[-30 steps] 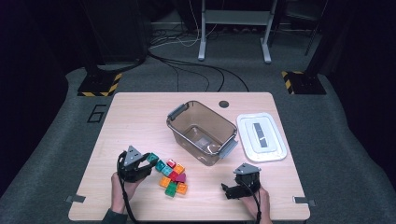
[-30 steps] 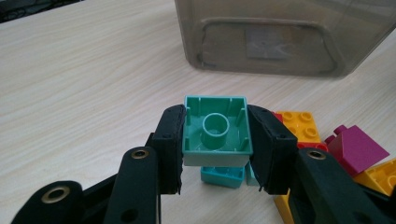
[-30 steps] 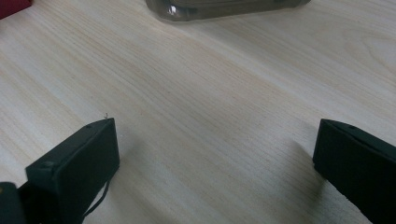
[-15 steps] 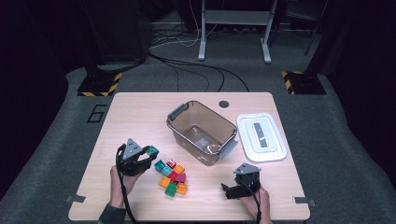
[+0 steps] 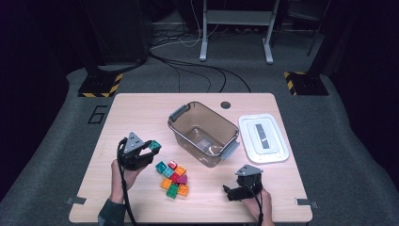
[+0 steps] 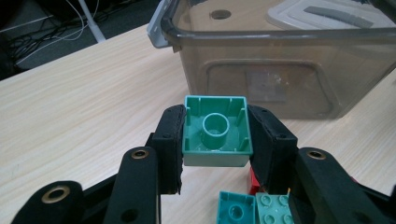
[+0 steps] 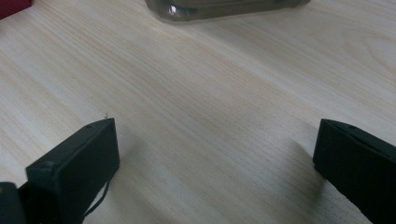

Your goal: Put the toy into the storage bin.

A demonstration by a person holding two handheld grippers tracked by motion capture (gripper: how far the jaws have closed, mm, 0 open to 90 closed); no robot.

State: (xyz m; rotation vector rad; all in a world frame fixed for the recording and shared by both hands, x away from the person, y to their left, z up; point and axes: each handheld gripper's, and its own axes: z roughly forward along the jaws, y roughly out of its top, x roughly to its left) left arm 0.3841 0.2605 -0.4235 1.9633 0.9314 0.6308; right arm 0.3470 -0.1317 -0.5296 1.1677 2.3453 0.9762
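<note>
Left gripper view | teal block (image 6: 215, 133) clamped hollow-side-up between left gripper (image 6: 215, 140) fingers | right gripper (image 7: 215, 154) fingers wide

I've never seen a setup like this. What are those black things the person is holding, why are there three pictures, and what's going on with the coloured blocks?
A person sits at a light wooden table, holding a hand-operated black two-jaw gripper in each hand. The high view looks down from above the table; the other two pictures come from small cameras riding on each gripper, looking along its jaws.

On the table stand a clear smoky plastic bin, its white lid with a grey handle beside it, and a pile of small coloured toy bricks.

The left gripper is clamped on a teal toy brick, seen from its hollow underside, lifted above the pile. The right gripper rests with jaws wide open over bare wood, holding nothing.
</note>
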